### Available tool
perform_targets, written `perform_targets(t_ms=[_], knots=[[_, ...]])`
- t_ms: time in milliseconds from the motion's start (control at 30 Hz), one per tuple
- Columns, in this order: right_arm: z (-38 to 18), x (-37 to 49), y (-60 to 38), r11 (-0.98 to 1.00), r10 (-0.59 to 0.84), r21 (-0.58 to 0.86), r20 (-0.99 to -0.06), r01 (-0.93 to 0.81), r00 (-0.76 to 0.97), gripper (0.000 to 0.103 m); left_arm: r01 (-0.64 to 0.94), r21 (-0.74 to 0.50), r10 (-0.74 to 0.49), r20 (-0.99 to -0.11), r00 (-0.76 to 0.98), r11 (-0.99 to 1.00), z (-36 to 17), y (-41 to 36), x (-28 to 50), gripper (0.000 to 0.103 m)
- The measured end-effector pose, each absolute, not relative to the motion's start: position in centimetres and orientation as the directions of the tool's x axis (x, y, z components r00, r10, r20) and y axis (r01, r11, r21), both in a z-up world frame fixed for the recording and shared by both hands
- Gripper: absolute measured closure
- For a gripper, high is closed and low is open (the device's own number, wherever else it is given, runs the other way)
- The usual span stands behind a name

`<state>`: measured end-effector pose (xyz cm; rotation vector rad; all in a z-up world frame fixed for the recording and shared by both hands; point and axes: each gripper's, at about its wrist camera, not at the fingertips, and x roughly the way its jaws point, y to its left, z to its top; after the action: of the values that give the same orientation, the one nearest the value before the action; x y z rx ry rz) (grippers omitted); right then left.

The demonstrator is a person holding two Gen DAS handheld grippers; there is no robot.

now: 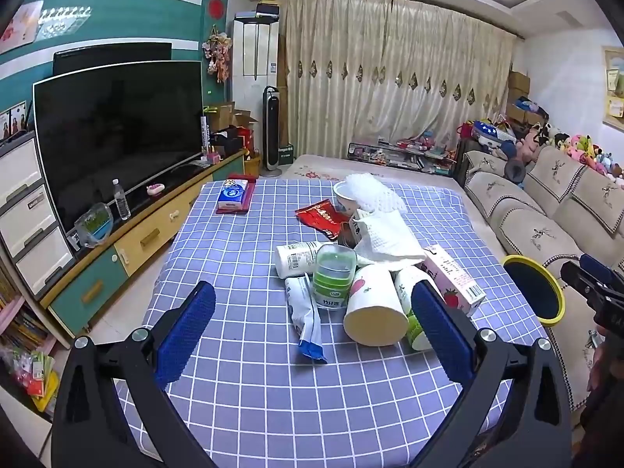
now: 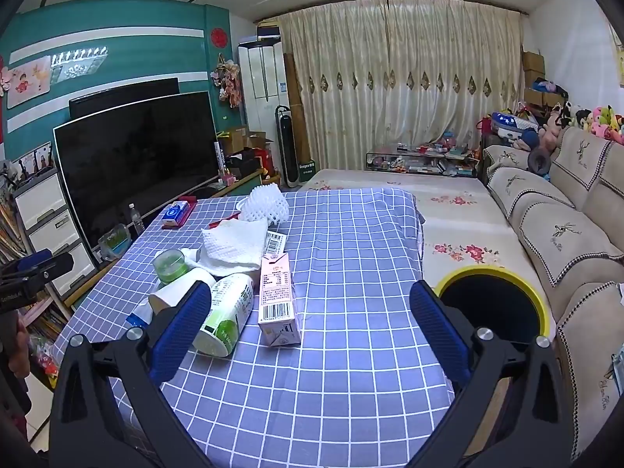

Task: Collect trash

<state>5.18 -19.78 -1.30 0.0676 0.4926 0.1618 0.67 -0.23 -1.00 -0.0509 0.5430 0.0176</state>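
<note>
- left gripper (image 1: 312, 323): jaws spread to full width, nothing held. Blue pads hang above the desk (image 1: 241, 401) on either side of the trash pile, touching nothing.
- right gripper (image 2: 308, 327): jaws also at full width, nothing held. Its left pad overlaps the green-and-white cup (image 2: 226, 312) in view; contact can't be confirmed.
- Trash sits clustered mid-desk on the blue checked cloth (image 2: 351, 234).
- Left wrist view, pile centre: paper cup (image 1: 372, 308) on its side, mouth facing the camera.
- At 9 o'clock of that cup: green-lidded clear jar (image 1: 331, 277), upright. Crumpled white-and-blue wrapper (image 1: 306, 316) lies just beside the jar and runs toward the camera.
- At 10 o'clock: white bottle (image 1: 296, 259) lying flat.
- At 3 o'clock: pink milk carton (image 1: 454, 279) lying flat.
- At 12 o'clock: white paper towel (image 1: 386, 238) draped over the pile. Beyond it, red snack packet (image 1: 321, 216), a bowl (image 1: 345, 195) and white foam net (image 1: 372, 191).
- Tissue pack (image 1: 233, 194) well apart from the pile, at the far left corner of the desk.
- Yellow-rimmed bin (image 2: 495, 304) stands off the desk's right edge, at 3 o'clock of the pile, between desk and sofa (image 2: 565, 234). Dark inside; contents can't be told.
</note>
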Motion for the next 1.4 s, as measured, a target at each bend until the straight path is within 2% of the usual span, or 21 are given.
perform_targets(t_ms=[200,1400], knots=[[-2.8,5.4,-19.6,0.984,0.173,0.107,-0.467,-0.139,0.867,0.006,-0.033,-0.046,0.004,-0.522,0.853,0.998,-1.1,-0.4,0.8,0.004],[-3.6,6.5,-19.5,0.984,0.172,0.117,-0.484,-0.132,0.858,0.006,-0.017,-0.065,-0.022,-0.545,0.838,0.998,-1.7,-0.7,1.4,0.004]])
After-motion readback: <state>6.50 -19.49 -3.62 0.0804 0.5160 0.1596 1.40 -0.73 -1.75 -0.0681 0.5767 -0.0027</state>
